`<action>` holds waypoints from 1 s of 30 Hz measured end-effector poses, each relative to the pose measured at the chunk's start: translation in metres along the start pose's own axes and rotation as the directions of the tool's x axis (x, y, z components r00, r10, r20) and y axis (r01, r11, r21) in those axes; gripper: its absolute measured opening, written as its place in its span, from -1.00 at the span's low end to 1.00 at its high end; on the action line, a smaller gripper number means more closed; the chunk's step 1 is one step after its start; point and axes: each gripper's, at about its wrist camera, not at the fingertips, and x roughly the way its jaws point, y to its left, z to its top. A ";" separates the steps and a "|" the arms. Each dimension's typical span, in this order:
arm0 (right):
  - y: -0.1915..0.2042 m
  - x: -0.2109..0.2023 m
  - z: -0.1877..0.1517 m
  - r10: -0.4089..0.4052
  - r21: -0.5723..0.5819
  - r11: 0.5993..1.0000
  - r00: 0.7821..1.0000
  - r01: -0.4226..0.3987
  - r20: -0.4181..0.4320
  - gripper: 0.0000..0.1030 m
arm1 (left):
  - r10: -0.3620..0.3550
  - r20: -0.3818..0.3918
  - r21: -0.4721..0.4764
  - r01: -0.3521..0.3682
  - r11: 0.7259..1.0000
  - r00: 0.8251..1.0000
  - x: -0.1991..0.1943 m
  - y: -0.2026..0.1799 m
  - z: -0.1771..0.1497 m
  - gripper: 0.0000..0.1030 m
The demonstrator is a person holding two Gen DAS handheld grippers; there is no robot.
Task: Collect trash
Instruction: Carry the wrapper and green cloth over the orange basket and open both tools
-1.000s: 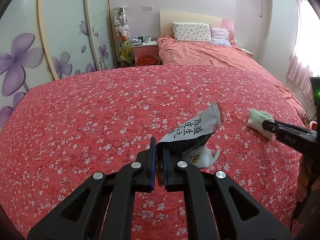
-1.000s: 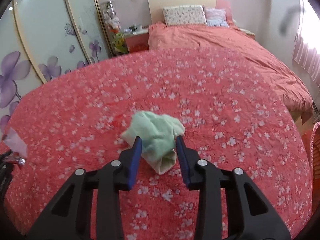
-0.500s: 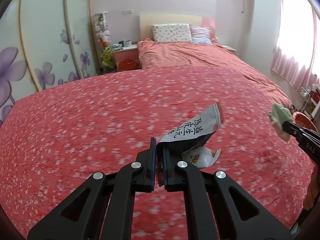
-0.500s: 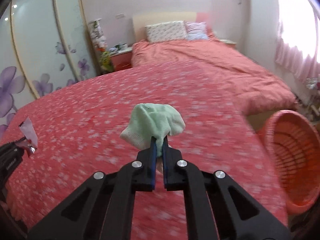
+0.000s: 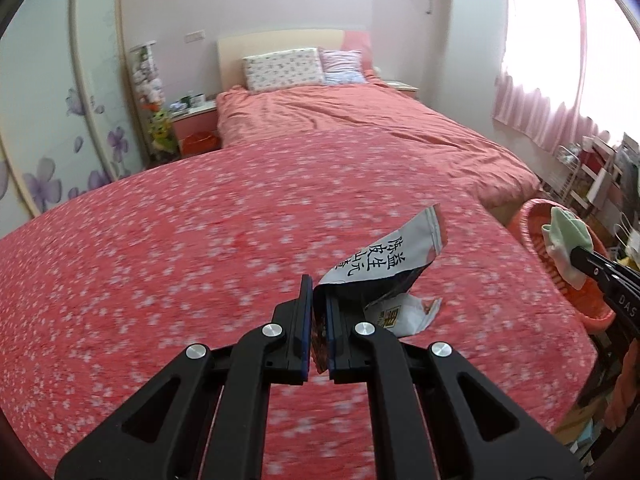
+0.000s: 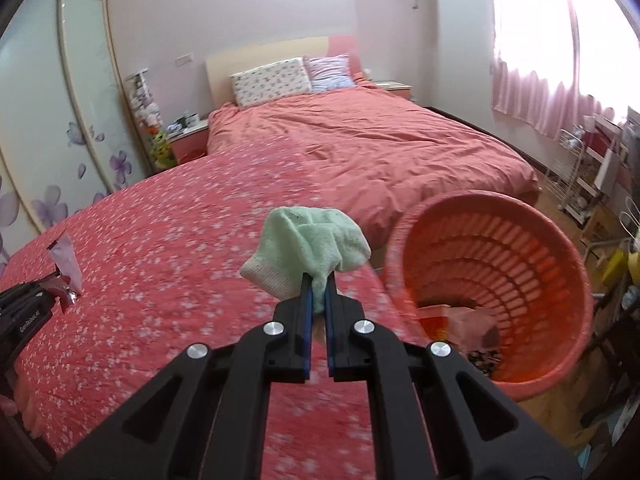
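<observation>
Pointing up-right, tool-pinched wrapper (image 5: 394, 256)

Beside the bed (image 6: 168, 248), off its right edge on the floor: basket (image 6: 492, 292), scraps inside. Above the bed: wrapper (image 5: 384, 264) leftward, sock (image 6: 312, 248) nearer the basket. Behind: pillows (image 6: 272, 80), nightstand (image 6: 188, 136) left.

The snack wrapper (image 5: 384, 264) reads "益生元陈皮山楂", seemingly; the left gripper's (image 6: 24, 316) arm reads "GenRobot.AI".

Both wrist views look forward along their fingers from low over the near floral bed (image 5: 200, 240) toward the far headboard (image 6: 260, 60). The right view sits further right, close beside the orange basket (image 6: 560, 264), which both share.
</observation>
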 end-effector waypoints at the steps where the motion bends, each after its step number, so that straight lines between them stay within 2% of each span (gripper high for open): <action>1: -0.006 -0.003 0.000 -0.007 0.008 1.000 1.000 0.007 0.004 -0.88 | -0.007 0.001 0.004 0.007 1.000 1.000 -0.001 -0.006 0.000 -0.89; 17: -0.064 -0.023 -0.009 -0.068 0.093 0.994 0.997 0.065 0.033 -0.88 | -0.108 -0.008 0.063 0.108 0.992 0.994 0.007 -0.080 0.005 -0.89; 23: -0.094 -0.032 -0.009 -0.077 0.157 0.985 0.996 0.068 0.051 -0.87 | -0.187 -0.012 0.058 0.187 0.981 0.982 0.010 -0.110 0.008 -0.89; 30: -0.132 -0.040 -0.009 -0.120 0.215 0.971 0.990 0.101 0.078 -0.87 | -0.286 -0.015 0.074 0.286 0.955 0.958 0.016 -0.158 0.015 -0.89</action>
